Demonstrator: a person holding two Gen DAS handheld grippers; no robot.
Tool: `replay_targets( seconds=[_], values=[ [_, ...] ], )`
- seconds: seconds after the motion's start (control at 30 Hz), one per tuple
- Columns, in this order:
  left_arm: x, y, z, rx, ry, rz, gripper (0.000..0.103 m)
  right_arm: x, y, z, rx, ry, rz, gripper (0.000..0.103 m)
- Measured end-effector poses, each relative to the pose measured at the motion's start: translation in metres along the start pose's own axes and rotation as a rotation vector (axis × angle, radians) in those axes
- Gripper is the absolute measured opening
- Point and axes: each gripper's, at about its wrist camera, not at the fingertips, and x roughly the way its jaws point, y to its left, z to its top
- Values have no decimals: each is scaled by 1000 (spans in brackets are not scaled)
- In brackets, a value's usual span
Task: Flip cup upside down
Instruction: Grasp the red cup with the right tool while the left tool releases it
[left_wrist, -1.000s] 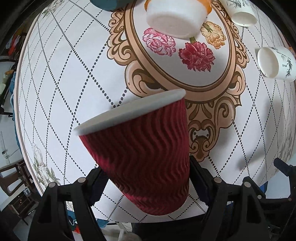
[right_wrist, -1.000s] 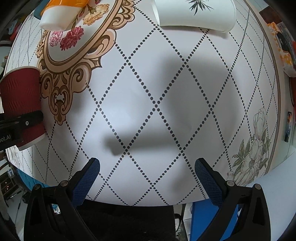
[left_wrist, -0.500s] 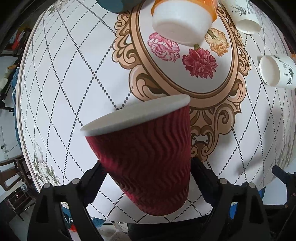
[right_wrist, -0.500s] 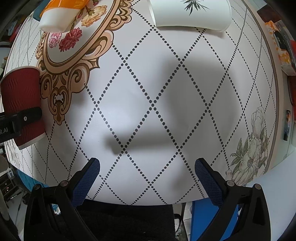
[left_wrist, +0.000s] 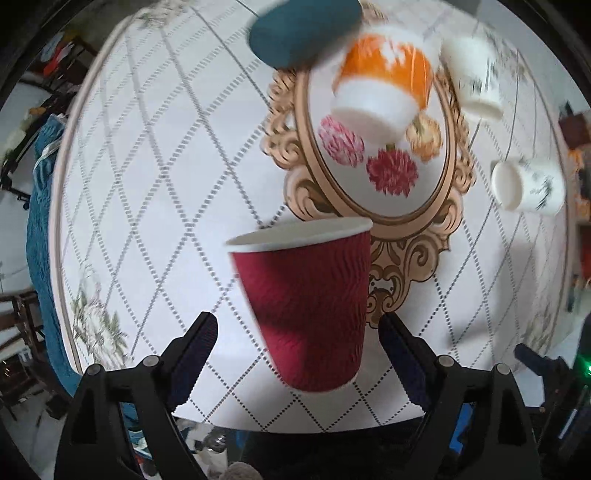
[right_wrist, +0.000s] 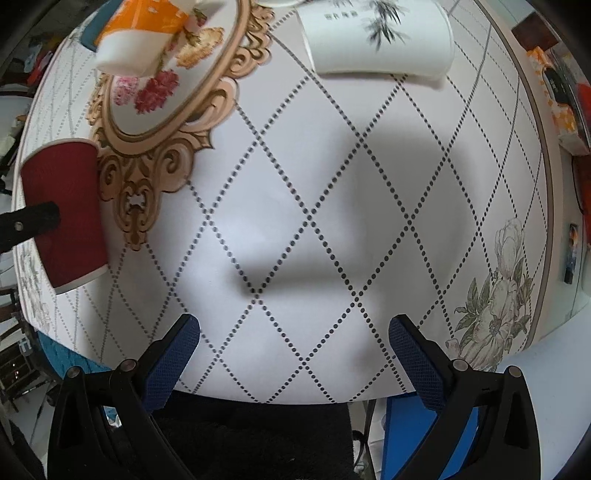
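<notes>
A dark red ribbed paper cup (left_wrist: 306, 306) stands on the table between my left gripper's (left_wrist: 297, 332) open fingers, with a gap on each side. Its narrow end is down and its white-rimmed wide end is up. The same cup (right_wrist: 66, 214) shows at the far left of the right wrist view, with one left-gripper finger (right_wrist: 29, 221) in front of it. My right gripper (right_wrist: 293, 334) is open and empty above bare tablecloth.
On the round patterned table (left_wrist: 166, 177) stand an orange-and-white cup (left_wrist: 384, 92), a teal object (left_wrist: 303, 29) and two white printed cups (left_wrist: 476, 81) (left_wrist: 528, 184); one white cup (right_wrist: 376, 40) lies near the right gripper's far side. The table edge is close below both grippers.
My left gripper has opened and drawn back from the red cup, which now stands free and more upright. The right gripper has barely moved.
</notes>
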Motion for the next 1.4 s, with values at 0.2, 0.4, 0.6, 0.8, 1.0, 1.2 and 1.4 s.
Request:
replay_targets(
  seconds=[0.2, 0.4, 0.6, 0.8, 1.0, 1.2, 1.4],
  values=[
    [-38, 39, -19, -90, -78, -17, 89, -32, 26, -2, -110, -46, 8, 103],
    [-40, 80, -50, -184, -101, 6, 89, -67, 76, 7, -324, -102, -43, 103],
    [-20, 122, -77, -302, -70, 1, 89, -90, 153, 13, -697, -143, -193, 103],
    [18, 147, -97, -393, -17, -16, 89, -77, 223, -40, -1372, -303, -556, 103],
    [43, 162, -105, -446, 16, -26, 89, -15, 219, -101, -2179, -391, -1039, 103],
    [53, 168, -106, -463, 18, -11, 90, 26, 186, -107, -2653, -302, -1268, 103],
    [60, 169, -102, -452, 29, -5, 90, 41, 185, -85, -2855, -292, -1369, 103]
  ],
)
